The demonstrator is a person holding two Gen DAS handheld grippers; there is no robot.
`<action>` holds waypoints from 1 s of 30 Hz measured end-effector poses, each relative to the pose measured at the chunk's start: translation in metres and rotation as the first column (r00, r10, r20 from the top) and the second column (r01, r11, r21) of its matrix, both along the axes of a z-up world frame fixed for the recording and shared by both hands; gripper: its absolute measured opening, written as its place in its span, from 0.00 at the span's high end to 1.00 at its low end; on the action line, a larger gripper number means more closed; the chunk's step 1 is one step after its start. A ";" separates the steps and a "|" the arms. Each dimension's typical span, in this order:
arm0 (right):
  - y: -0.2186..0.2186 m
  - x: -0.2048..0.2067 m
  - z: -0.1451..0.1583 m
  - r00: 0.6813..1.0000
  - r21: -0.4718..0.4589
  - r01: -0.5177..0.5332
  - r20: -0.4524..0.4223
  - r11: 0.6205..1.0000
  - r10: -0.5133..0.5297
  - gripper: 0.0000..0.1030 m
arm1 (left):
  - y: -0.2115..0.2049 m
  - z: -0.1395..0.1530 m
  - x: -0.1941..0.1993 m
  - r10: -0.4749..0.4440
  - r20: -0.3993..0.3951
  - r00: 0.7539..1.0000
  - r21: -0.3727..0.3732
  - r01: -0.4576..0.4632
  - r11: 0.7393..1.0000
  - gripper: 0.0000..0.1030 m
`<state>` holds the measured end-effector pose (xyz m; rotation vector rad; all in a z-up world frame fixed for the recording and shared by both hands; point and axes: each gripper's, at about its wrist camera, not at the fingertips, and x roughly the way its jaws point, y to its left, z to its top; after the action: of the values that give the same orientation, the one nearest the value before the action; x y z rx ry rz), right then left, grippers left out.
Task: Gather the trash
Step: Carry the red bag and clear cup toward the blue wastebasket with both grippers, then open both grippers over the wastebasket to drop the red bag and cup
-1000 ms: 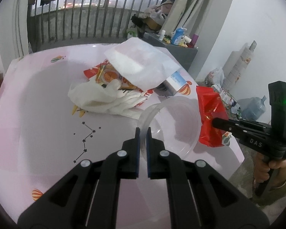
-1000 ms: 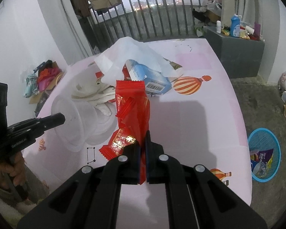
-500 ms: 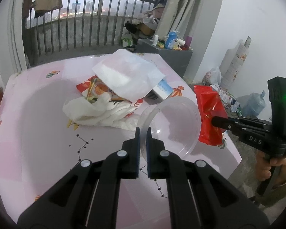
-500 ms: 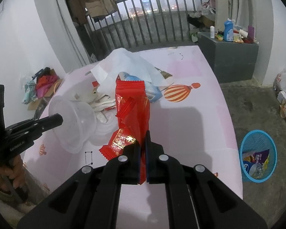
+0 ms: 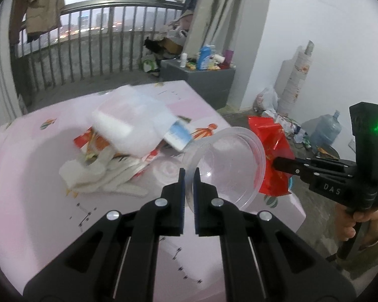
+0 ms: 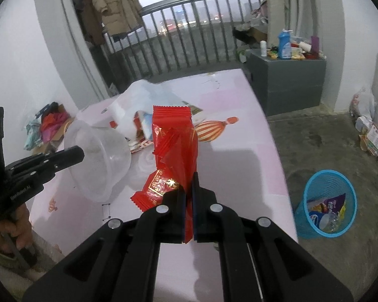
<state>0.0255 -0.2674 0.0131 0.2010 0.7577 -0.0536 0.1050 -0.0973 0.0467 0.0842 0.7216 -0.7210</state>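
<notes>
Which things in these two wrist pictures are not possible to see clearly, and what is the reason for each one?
- Printed text on the red snack wrapper, right wrist view: too small and crumpled.
- Pile under the white plastic bag, left wrist view: motion blur, and the bag covers it.
- Contents of the blue trash basket, right wrist view: its wall hides most.
- Bottom of the clear plastic container, left wrist view: the left gripper covers it.

Beyond the left gripper [image 5: 189,178], the white bag [image 5: 128,125] on the heap is smeared with blur, and it covers most of the blue-and-white carton [image 5: 177,136]. The red wrapper [image 6: 175,151] hides the table [image 6: 239,176] behind it. Small print on the wrapper is unreadable.
</notes>
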 end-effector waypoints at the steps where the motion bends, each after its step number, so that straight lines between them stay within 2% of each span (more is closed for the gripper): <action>1: -0.005 -0.003 0.001 1.000 -0.001 0.015 0.004 1.000 -0.015 0.96 | -0.006 0.002 0.000 -0.015 0.005 1.000 -0.001 0.015 1.000 0.97; 9: -0.048 -0.029 0.012 0.990 -0.018 0.139 0.029 0.990 -0.138 0.96 | -0.060 0.010 0.010 -0.146 0.008 0.989 -0.021 0.146 0.989 0.97; 15: -0.097 -0.050 0.014 0.962 -0.036 0.272 0.039 0.962 -0.271 0.96 | -0.121 0.008 0.023 -0.256 -0.030 0.966 -0.035 0.255 0.966 0.97; 23: -0.177 -0.076 -0.013 0.894 -0.018 0.447 -0.005 0.894 -0.448 0.96 | -0.226 -0.012 0.031 -0.397 -0.088 0.914 0.023 0.400 0.916 0.97; 30: -0.239 -0.077 -0.059 0.843 0.019 0.534 -0.092 0.845 -0.530 0.96 | -0.340 -0.059 0.041 -0.492 -0.231 0.839 0.094 0.523 0.847 0.97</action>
<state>-0.0511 -0.5066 -0.0463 0.4518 0.7683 -0.5812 0.1461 -0.4373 -0.0121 0.3618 0.9621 -1.1979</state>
